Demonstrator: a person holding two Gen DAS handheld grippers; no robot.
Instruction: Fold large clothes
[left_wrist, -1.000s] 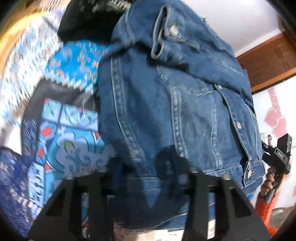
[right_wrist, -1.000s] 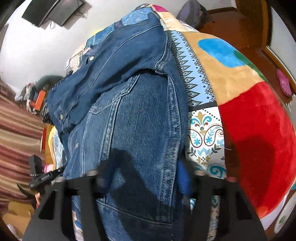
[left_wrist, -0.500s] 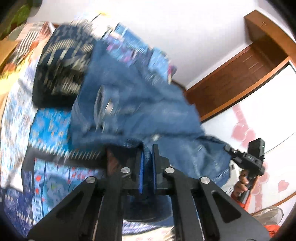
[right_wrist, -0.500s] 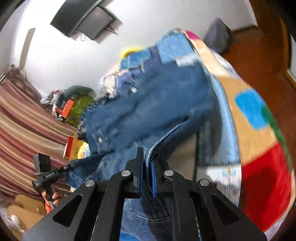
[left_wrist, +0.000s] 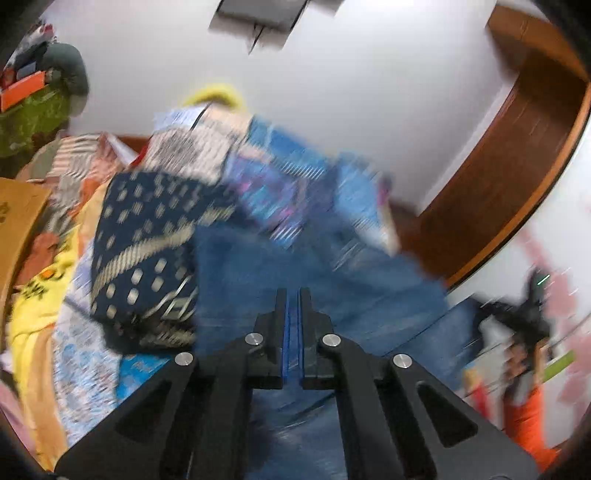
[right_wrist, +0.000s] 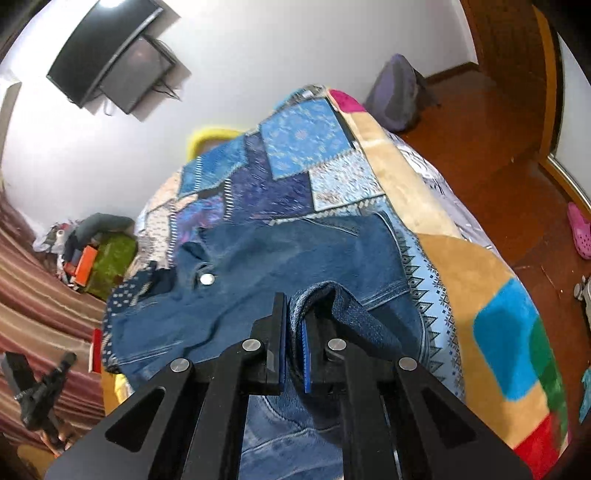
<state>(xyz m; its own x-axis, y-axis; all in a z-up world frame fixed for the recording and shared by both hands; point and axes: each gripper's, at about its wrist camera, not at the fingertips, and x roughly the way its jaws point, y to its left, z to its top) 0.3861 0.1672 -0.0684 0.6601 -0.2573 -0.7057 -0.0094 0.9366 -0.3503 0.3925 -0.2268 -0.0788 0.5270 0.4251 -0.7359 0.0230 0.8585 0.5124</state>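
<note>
A blue denim jacket (right_wrist: 280, 266) lies on a patchwork bedspread (right_wrist: 461, 266), with its near hem lifted. My right gripper (right_wrist: 294, 306) is shut on a fold of the hem. My left gripper (left_wrist: 293, 295) is shut on another part of the jacket (left_wrist: 354, 291); this view is blurred by motion. Each gripper shows in the other's view, the right one at the right edge (left_wrist: 524, 317) and the left one at the lower left (right_wrist: 40, 387).
A dark blue patterned folded cloth (left_wrist: 147, 251) lies on the bed left of the jacket. A wall screen (right_wrist: 110, 70) hangs above. A wooden floor (right_wrist: 498, 147) with a purple bag (right_wrist: 399, 92) and a pink shoe (right_wrist: 580, 229) is to the right.
Both grippers have closed on the jacket's near hem and lifted it. The cameras have tilted up, so the wall and far end of the bed show now.
</note>
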